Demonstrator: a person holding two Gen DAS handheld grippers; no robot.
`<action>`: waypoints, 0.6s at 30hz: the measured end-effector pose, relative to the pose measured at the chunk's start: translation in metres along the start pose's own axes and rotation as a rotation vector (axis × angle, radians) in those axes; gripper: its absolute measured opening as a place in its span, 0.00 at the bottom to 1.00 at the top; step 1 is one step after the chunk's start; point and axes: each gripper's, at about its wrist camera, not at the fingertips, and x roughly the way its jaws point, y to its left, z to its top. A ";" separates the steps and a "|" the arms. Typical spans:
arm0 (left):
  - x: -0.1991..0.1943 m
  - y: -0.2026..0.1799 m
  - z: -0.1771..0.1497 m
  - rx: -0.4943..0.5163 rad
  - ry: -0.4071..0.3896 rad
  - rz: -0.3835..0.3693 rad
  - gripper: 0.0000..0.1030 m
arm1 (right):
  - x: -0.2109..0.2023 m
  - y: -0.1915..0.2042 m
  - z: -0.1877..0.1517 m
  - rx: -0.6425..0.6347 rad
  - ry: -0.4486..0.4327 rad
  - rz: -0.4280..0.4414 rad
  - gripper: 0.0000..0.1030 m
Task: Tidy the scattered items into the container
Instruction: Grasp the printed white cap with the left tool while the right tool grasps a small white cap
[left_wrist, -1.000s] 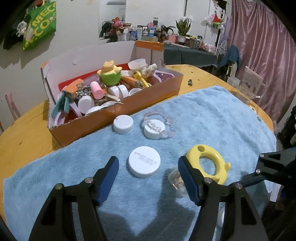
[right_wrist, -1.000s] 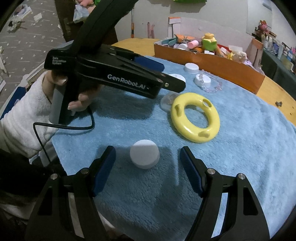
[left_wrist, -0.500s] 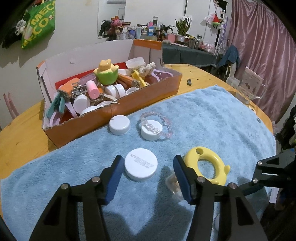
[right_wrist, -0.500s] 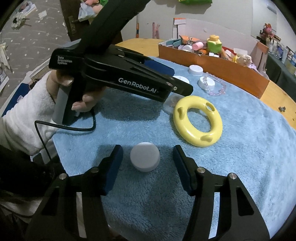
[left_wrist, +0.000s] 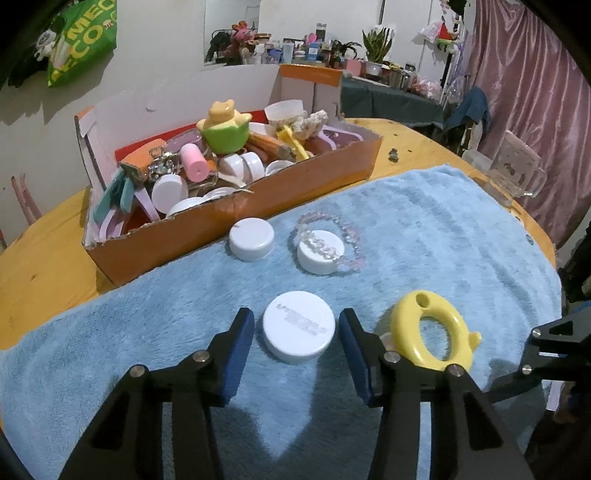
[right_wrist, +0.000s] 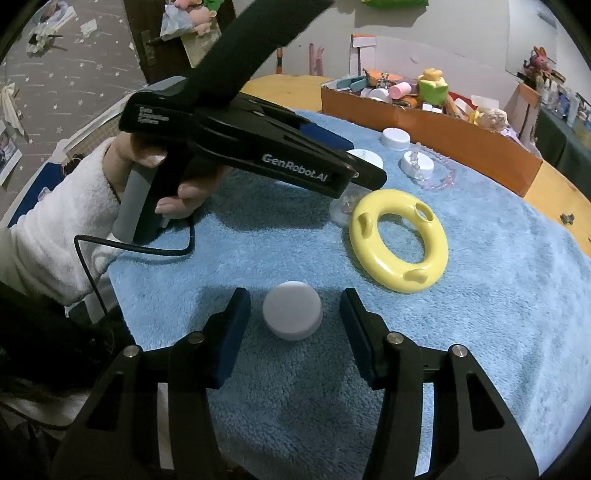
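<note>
Both grippers' blue pads have just been closing and flank white lids on the blue towel (left_wrist: 424, 229) without touching: left gripper (left_wrist: 297, 338) around a printed lid (left_wrist: 298, 330), right gripper (right_wrist: 294, 315) around a plain lid (right_wrist: 292, 314). Yellow ring (right_wrist: 399, 240) lies between them; the cardboard box (left_wrist: 236, 225) sits beyond.

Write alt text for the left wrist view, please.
The left gripper, jaws just closing, brackets a white jar lid on a blue towel without visibly pressing it. Nearby lie a yellow ring toy and an orange cardboard box full of items.

Round wooden table (left_wrist: 40, 269); blue towel (left_wrist: 424, 236), orange box (left_wrist: 229, 225) on it.
</note>
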 end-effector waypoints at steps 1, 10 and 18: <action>0.000 -0.002 0.000 0.008 0.000 0.008 0.49 | 0.000 0.000 0.000 0.000 -0.001 0.000 0.48; 0.001 -0.002 0.001 0.015 0.002 0.029 0.41 | 0.000 -0.003 0.001 0.007 0.002 0.001 0.36; 0.000 -0.002 0.002 0.015 0.004 0.036 0.41 | 0.001 -0.003 0.003 -0.002 0.006 -0.004 0.33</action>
